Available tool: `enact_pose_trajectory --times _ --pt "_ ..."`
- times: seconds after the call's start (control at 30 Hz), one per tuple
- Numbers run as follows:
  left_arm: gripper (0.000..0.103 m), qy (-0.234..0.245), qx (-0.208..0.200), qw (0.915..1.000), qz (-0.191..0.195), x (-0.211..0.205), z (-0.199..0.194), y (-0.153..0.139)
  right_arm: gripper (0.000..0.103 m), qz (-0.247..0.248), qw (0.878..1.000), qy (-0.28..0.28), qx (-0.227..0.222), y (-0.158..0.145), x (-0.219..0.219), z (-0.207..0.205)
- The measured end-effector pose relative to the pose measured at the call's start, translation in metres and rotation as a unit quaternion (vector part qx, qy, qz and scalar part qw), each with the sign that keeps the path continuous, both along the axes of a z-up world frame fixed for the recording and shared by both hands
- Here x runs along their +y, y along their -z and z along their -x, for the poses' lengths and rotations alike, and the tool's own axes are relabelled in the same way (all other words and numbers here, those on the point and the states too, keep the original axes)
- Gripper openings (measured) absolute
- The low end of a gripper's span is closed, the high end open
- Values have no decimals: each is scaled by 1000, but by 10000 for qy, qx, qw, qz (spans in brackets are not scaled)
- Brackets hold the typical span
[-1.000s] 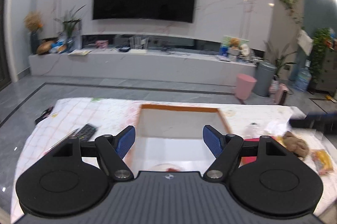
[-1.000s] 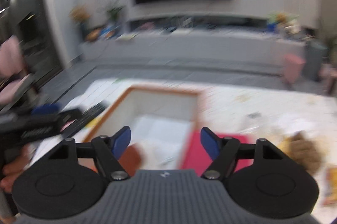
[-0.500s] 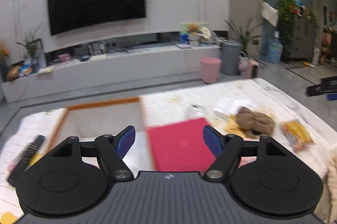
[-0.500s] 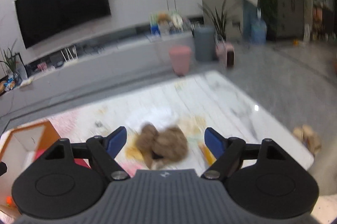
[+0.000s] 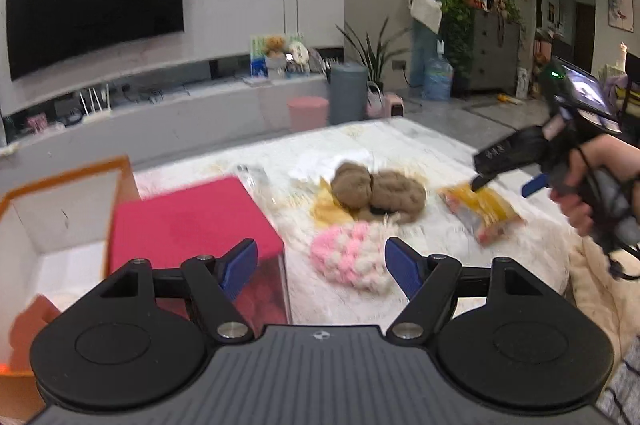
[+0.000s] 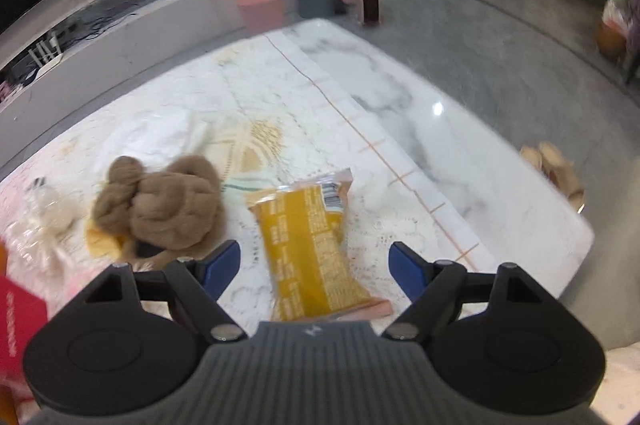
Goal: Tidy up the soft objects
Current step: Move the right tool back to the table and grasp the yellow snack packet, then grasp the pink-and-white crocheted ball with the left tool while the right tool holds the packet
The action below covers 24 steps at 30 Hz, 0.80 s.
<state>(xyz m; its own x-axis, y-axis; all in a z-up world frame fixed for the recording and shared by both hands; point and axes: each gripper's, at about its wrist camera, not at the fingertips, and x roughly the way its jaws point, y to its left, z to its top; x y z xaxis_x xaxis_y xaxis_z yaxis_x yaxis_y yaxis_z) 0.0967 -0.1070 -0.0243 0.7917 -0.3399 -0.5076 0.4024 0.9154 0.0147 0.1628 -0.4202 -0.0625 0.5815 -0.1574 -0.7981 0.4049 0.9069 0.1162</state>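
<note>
My left gripper (image 5: pixel 322 267) is open and empty, hovering just in front of a pink and white fluffy ball (image 5: pixel 352 257) on the white table (image 5: pixel 404 145). Beyond it lies a brown knotted plush (image 5: pixel 380 191), which also shows in the right wrist view (image 6: pixel 160 205). A yellow snack packet (image 5: pixel 480 211) lies to its right. My right gripper (image 6: pixel 314 265) is open and empty above that yellow packet (image 6: pixel 308 241). It shows in the left wrist view (image 5: pixel 504 181), held by a hand at the right.
A white box with an orange rim (image 5: pixel 64 181) stands at the left with a red box (image 5: pixel 188 225) beside it. The table's right edge (image 6: pixel 520 161) drops to a grey floor. A TV wall, pink stool (image 5: pixel 306 111) and grey bin (image 5: pixel 348 91) stand beyond.
Both grippers have swung right, away from the orange-rimmed box. The left now faces the pink fluffy ball; the right has moved from the brown plush to over the yellow packet.
</note>
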Motion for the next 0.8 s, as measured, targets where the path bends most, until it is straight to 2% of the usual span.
enact_pose_trajectory --times 0.1,0.2,0.33,0.37,0.47,0.6,0.7,0.8 --pt "85 65 151 9999 -30 -1 -4 9 82 -76 9997 60 238 16 2 -18" --pt "85 38 183 9998 -22 4 -2 13 82 233 9986 -195 427 32 14 -34" --pt "85 19 311 9995 48 11 -3 12 57 670 9951 -398 616 44 23 -43" --pt "85 15 361 9993 91 11 -4 12 55 718 9947 -416 607 45 24 -43" --pt "85 6 429 9990 140 11 -5 10 47 805 9934 -543 607 41 27 -40" --pt "85 -12 328 9995 -24 3 -2 10 46 759 9939 -557 582 22 34 -30" --pt "85 9 243 9996 -132 -1 1 10 46 614 9924 -962 455 6 51 -11" --pt "85 60 280 9995 -155 -6 2 12 46 344 9858 -1517 641 5 75 4"
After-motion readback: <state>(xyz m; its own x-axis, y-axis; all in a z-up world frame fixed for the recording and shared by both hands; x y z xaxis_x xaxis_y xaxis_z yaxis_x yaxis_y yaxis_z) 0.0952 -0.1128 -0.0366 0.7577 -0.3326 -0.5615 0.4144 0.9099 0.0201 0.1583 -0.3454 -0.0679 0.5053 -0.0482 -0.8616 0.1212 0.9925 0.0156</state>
